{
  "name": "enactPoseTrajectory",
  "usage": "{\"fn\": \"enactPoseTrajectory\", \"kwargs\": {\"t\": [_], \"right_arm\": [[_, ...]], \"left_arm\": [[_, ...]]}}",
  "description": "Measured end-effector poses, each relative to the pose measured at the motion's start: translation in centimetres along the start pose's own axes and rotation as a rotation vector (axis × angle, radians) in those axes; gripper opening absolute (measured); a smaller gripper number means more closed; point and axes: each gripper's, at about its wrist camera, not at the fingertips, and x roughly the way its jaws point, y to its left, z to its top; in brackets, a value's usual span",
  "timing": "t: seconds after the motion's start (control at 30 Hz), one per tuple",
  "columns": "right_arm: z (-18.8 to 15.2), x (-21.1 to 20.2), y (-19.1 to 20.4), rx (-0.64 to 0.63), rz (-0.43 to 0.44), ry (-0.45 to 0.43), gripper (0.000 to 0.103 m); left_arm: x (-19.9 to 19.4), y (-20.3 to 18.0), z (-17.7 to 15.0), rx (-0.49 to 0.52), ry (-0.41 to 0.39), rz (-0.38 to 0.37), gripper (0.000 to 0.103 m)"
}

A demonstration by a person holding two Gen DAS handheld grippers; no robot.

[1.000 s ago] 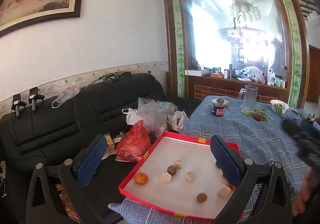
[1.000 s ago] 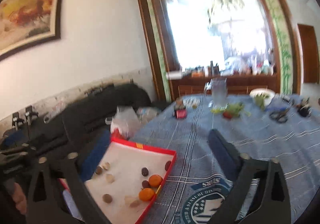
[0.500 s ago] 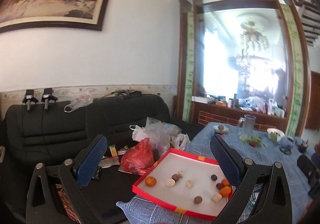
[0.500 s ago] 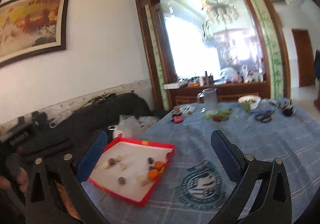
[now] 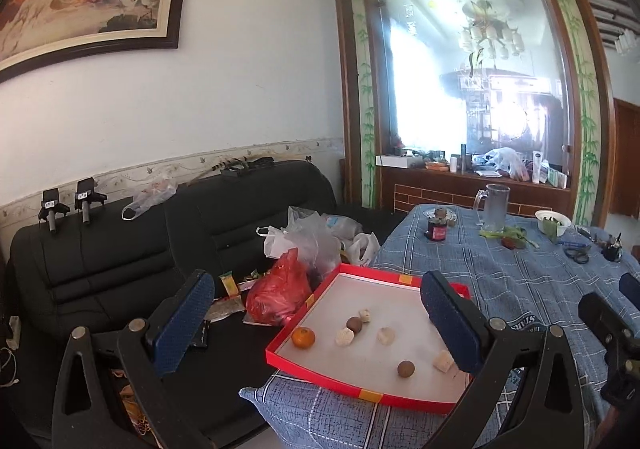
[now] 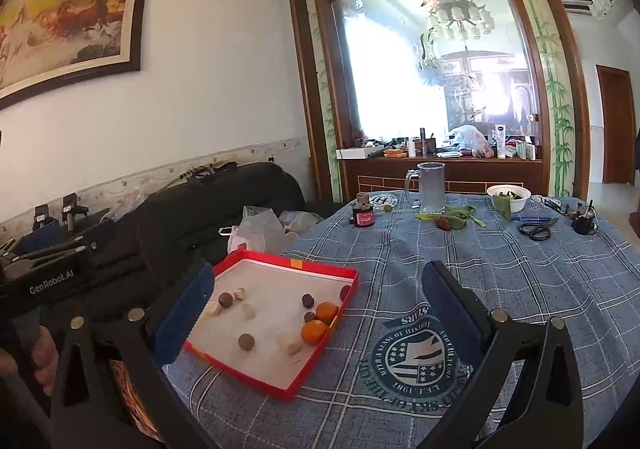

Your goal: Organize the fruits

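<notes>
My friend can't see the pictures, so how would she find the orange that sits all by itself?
Find the blue checked tablecloth, then the red tray hanging over its corner nearest the black sofa. The lone orange lies near the tray's sofa-side wall, away from the two oranges that touch at the opposite wall; its closest neighbours are brown balls and pale chunks.

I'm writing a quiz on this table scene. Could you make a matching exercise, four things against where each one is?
Things:
1 orange fruits
2 glass mug
3 scissors
4 red plastic bag

Places:
A on the black sofa
B far end of the table
C in the red tray
D right side of the tablecloth

Pairs: 1-C, 2-B, 3-D, 4-A
</notes>
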Motion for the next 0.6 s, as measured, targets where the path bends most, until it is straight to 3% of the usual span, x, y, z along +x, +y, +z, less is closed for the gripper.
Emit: {"fn": "enactPoseTrajectory", "kwargs": {"t": [0.33,0.6], "right_arm": [[-1.2,1.3,1.0,-0.028,0.016,0.056,0.103],[-1.3,1.2,1.8,-0.057,0.016,0.053,0.103]], "left_arm": [[0.4,-0.2,-0.2,0.008,0.024,-0.006,0.103],[0.3,-0.3,-0.2,0.014,0.030,-0.015,0.103]]}}
